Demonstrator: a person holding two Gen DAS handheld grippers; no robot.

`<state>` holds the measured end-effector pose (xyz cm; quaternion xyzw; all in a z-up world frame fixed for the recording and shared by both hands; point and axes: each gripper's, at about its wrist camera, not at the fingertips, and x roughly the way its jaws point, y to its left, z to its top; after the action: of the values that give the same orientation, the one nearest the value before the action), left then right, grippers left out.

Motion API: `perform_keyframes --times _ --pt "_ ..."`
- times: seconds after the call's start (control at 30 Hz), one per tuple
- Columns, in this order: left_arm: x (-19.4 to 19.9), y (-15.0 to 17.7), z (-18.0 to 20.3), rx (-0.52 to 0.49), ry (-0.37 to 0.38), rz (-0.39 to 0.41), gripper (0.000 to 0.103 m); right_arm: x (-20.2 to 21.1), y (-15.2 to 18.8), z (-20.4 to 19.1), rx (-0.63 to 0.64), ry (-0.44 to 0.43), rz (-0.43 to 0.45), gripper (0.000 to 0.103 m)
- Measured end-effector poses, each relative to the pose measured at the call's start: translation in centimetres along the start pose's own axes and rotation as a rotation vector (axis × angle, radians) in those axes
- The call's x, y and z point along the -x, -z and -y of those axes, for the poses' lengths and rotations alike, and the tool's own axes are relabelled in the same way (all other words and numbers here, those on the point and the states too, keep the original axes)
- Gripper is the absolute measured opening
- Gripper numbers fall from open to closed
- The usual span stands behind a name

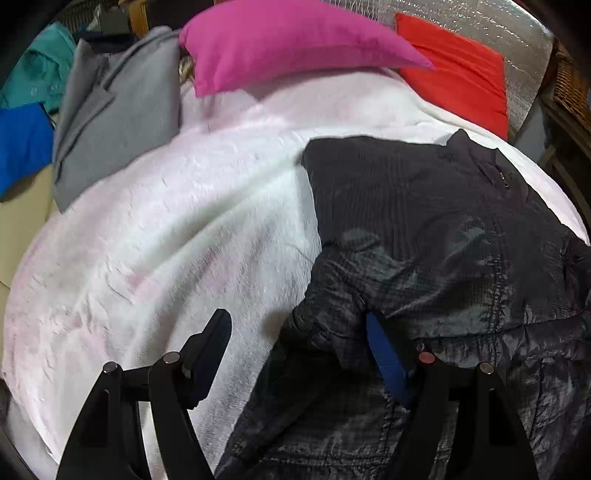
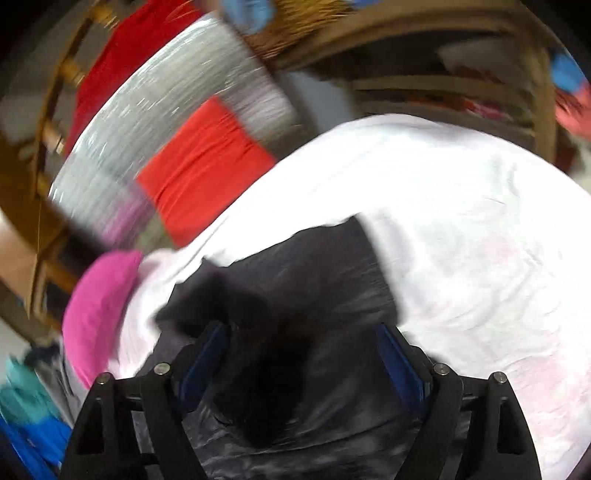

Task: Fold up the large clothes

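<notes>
Left wrist view, dark jacket (image 1: 424, 229) on white blanket (image 1: 177, 229), no readable writing, left gripper (image 1: 299, 332) and right gripper (image 2: 299, 343) both spread, clamping nothing.

White blanket (image 1: 166, 229) covers the surface; wicker furniture (image 2: 332, 33) stands behind.

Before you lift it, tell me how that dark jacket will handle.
The dark jacket will probably be floppy: it lies crumpled and creased on the white blanket. Its shiny fabric looks thin, so likely light and somewhat slippery between the pads.
</notes>
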<state>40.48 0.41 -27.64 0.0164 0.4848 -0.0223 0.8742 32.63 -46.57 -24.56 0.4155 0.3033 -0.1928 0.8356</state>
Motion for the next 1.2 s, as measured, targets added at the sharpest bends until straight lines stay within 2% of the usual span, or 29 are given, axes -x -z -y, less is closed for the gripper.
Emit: perform_keyframes --times 0.13,0.23,0.4,0.5,0.57,0.6,0.67,0.77,0.87,0.93,1.0,1.07,1.1,1.2 --pt "1.9 -0.4 0.0 -0.012 -0.038 0.086 0.076 0.4 -1.6 2.0 -0.008 -0.044 0.003 0.086" --pt "2.6 -1.0 -0.8 0.029 -0.012 0.132 0.076 -0.5 -1.9 1.7 0.045 -0.103 -0.012 0.086" --pt "0.1 -1.2 -1.3 0.076 0.004 0.042 0.076 -3.0 -1.0 0.7 0.097 -0.121 -0.117 0.084" --pt "-0.3 -1.2 -0.5 0.051 0.000 0.037 0.076 -5.2 0.3 -0.2 0.205 -0.025 -0.191 0.082" --pt "-0.3 -1.3 0.0 0.028 -0.014 0.045 0.076 -5.8 1.1 -0.3 0.260 0.027 -0.218 0.058" --pt "-0.2 -1.3 0.2 0.020 -0.021 0.048 0.076 -5.4 1.3 -0.6 0.289 0.045 -0.204 0.053" --pt "-0.1 -1.3 0.5 0.017 -0.026 0.052 0.076 -3.9 1.0 -1.0 0.305 0.049 -0.167 0.028" --pt "0.9 -1.3 0.8 0.008 -0.038 0.086 0.076 -0.2 0.4 -1.2 0.301 0.000 -0.086 0.015" --pt "2.3 -1.5 1.4 -0.013 -0.072 0.158 0.076 2.5 0.7 -1.8 0.355 -0.020 -0.023 0.014" --pt "2.8 -1.5 1.6 -0.026 -0.078 0.186 0.076 2.1 0.8 -1.6 0.379 0.016 -0.035 0.014" --pt "1.8 -1.5 1.9 -0.037 -0.076 0.146 0.076 -0.3 1.1 0.0 0.344 0.071 -0.134 0.014" --pt "-0.5 -1.2 2.1 -0.048 -0.052 0.033 0.077 -2.0 1.1 1.0 0.303 0.074 -0.220 0.017" --pt "-1.1 -1.2 2.0 -0.040 -0.037 0.004 0.077 -1.9 0.9 1.4 0.280 0.054 -0.231 0.018" --pt "-0.5 -1.7 1.0 0.016 0.006 0.012 0.077 0.2 -0.6 1.3 0.276 0.017 -0.178 0.021"
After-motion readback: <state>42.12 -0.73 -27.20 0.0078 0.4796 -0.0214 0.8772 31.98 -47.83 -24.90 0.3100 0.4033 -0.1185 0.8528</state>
